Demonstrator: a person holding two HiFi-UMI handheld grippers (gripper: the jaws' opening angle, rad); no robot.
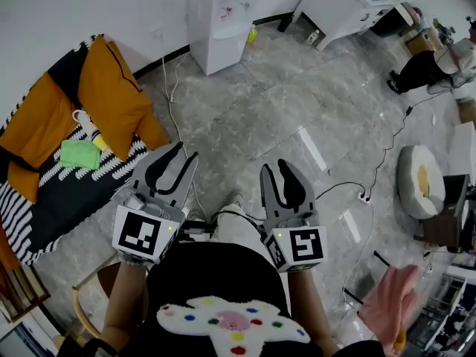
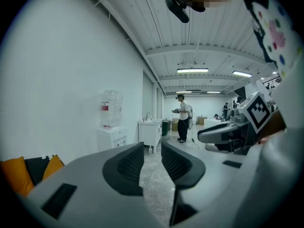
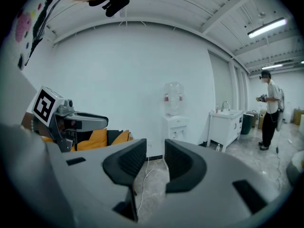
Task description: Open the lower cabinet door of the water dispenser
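Observation:
The white water dispenser (image 1: 223,17) stands against the far wall, several steps away, with a clear bottle on top (image 2: 111,109). Its lower cabinet door (image 1: 227,50) looks closed. The dispenser also shows in the right gripper view (image 3: 175,125). Both grippers are held side by side at waist height, pointing toward it. My left gripper (image 1: 181,153) (image 2: 152,149) is open by a narrow gap with only floor showing between its pads. My right gripper (image 1: 274,167) (image 3: 156,149) is likewise open and holds nothing. Each gripper appears in the other's view.
A sofa with orange cushions (image 1: 100,91) and a green cloth (image 1: 80,155) lies at the left. A white cable (image 1: 172,103) runs over the marble floor toward the dispenser. A white sink cabinet (image 1: 342,6) stands right of it. A person (image 2: 183,118) stands farther back.

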